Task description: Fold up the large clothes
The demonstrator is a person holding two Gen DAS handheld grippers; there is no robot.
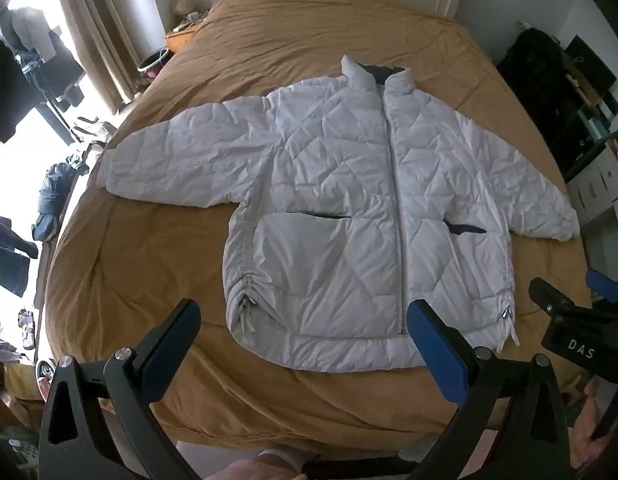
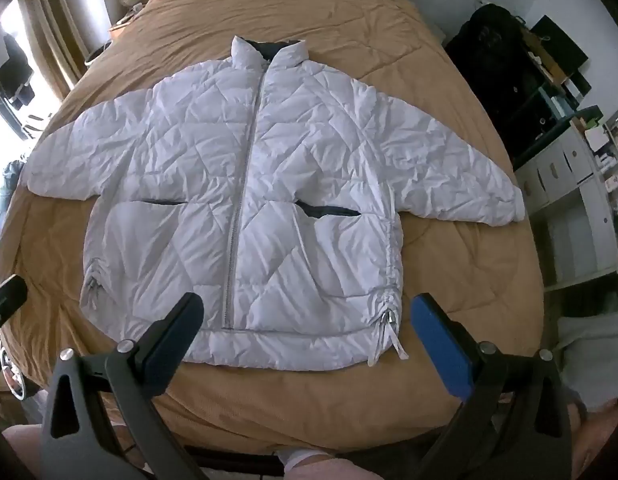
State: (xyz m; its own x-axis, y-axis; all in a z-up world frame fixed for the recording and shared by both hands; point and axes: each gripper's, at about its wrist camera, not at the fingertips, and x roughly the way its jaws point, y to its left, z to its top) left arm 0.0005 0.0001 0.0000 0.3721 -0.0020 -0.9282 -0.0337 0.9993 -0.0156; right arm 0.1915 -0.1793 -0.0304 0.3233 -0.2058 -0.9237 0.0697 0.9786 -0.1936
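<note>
Left wrist view: white quilted jacket [image 1: 349, 208], flat, zipped, mid-bed [image 1: 149, 280]. Collar toward headboard edge, hem at foot edge; sleeves spread crosswise, the longer span. Likely light, puffy, slippery; grip cuffs or hem corners. Left gripper [image 1: 305, 344] wide, empty; right gripper [image 2: 305, 340] likewise.

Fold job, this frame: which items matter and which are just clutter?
In play:
- white quilted jacket, spread flat and zipped, sleeves out
- left tool, open, empty
- right tool, open, empty
- tan bedspread under the jacket

Just lying about:
- dark bag
- white shelving unit
- curtains
- clothes at the window
</note>
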